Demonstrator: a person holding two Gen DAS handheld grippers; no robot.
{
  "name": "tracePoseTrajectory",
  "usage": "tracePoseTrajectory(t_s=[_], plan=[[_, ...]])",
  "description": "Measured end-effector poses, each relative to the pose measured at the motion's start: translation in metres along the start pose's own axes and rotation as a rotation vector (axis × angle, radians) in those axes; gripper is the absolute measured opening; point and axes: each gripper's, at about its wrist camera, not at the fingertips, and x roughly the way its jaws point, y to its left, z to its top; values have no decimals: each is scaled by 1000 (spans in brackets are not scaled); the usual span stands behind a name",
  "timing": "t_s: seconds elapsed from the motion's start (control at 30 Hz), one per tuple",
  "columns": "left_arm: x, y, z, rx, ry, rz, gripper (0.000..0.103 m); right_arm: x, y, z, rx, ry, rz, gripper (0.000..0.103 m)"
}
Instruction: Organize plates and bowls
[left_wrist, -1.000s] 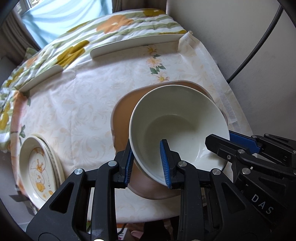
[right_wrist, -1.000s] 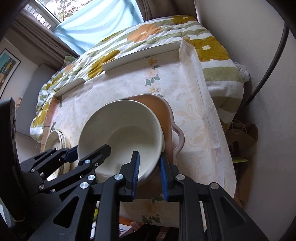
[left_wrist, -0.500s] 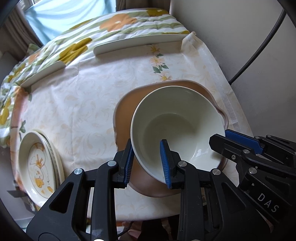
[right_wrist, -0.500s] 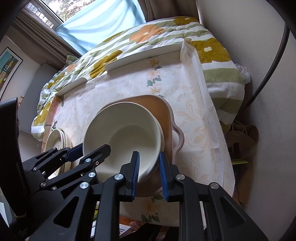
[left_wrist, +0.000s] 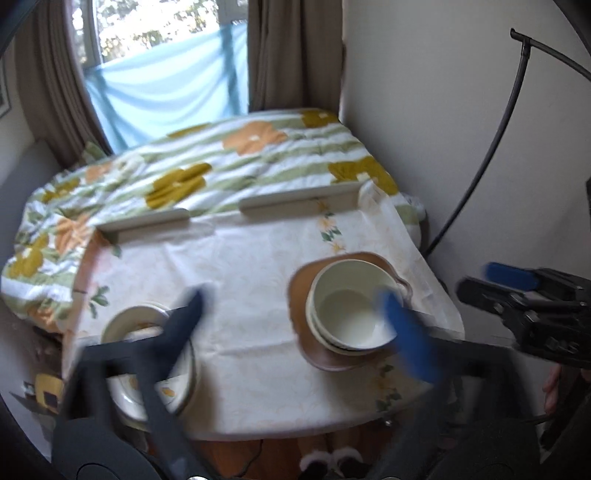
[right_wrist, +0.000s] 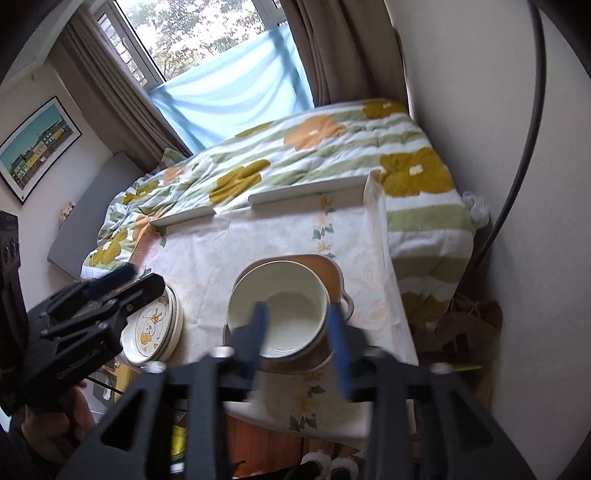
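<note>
A cream bowl (left_wrist: 351, 306) sits nested in another bowl on a brown handled dish (left_wrist: 325, 360) at the table's right side; it also shows in the right wrist view (right_wrist: 280, 314). A stack of flower-patterned plates (left_wrist: 155, 384) lies at the front left, also in the right wrist view (right_wrist: 153, 326). My left gripper (left_wrist: 295, 325) is wide open and empty, raised above the table. My right gripper (right_wrist: 297, 332) is open and empty, raised above the bowls.
The small table (left_wrist: 240, 266) with a pale floral cloth stands against a bed with a flowered quilt (left_wrist: 207, 173). A wall (left_wrist: 443, 129) and a black cable (left_wrist: 491, 147) are at the right. Slippers (right_wrist: 328, 467) lie on the floor below.
Both grippers have let go of the cream bowl, opened and pulled back and up. The bowl now rests in the stack on the brown dish.
</note>
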Motion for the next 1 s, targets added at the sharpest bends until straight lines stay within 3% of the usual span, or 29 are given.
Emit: tracePoseTrajectory(t_s=[0.03, 0.07, 0.37, 0.5, 0.83, 1.0], plan=[[-5, 3, -3, 3, -18, -2, 103, -5, 1, -3, -5, -21, -11, 93], [-7, 5, -6, 8, -12, -10, 103, -8, 1, -5, -11, -31, -23, 95], [8, 34, -34, -3, 83, -15, 103, -14, -6, -22, -46, 25, -197, 95], [21, 44, -38, 12, 152, -35, 103, 1, -7, -26, -69, 101, -237, 95], [102, 33, -50, 79, 381, -77, 103, 85, -27, -31, -72, 319, -228, 94], [139, 29, -47, 60, 472, -83, 102, 114, -34, -26, -80, 403, -199, 76]])
